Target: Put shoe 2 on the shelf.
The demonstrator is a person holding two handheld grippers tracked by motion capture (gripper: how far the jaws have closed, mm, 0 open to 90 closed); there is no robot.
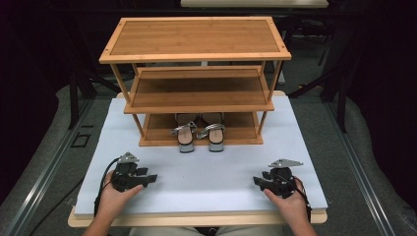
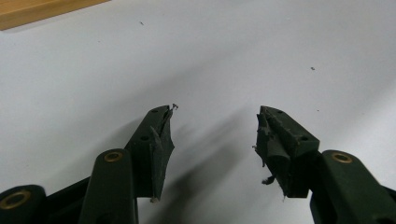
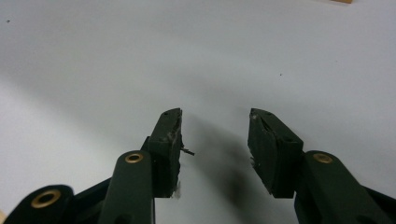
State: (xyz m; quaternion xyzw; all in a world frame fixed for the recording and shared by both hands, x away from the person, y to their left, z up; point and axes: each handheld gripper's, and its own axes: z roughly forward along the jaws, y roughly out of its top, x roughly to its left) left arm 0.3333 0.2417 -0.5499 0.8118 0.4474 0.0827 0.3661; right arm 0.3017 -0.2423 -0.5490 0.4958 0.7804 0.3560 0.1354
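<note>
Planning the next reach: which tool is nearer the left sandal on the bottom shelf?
Left. The left tool sits below and left of the left sandal; the right tool lies farther off, beyond the right sandal.

Black tongs (image 1: 150, 179), silver-strapped sandals (image 1: 200, 132)
</note>
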